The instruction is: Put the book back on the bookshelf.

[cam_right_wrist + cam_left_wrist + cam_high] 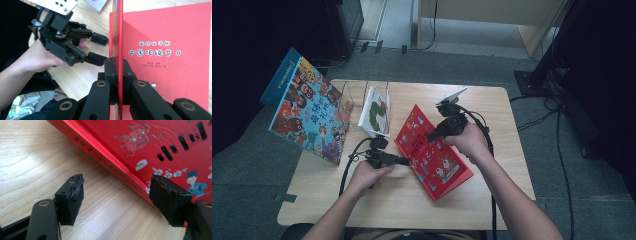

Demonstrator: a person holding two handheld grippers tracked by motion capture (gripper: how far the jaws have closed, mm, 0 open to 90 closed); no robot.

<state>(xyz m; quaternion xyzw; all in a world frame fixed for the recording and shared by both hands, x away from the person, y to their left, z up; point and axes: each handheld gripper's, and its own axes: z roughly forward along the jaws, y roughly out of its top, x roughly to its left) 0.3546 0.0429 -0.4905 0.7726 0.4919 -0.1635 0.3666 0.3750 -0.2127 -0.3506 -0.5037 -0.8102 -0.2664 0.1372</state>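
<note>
Red book (165, 50), upper line on the page you see: 画给孩子的
Red book, larger line below it: 中国传统节日
Red book spine (110, 163): gold characters, too blurred for you to read
Big colourful book (307, 112) at the table's far left corner: cover characters too small to read

floor: grey carpet (462, 60) | furniture: light wooden table (402, 205) | surroundings: dark

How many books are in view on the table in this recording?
3: the red book at the centre, clamped by the right hand-held gripper; a white-and-green book in the clear rack; a large colourful book at the left edge.
</note>
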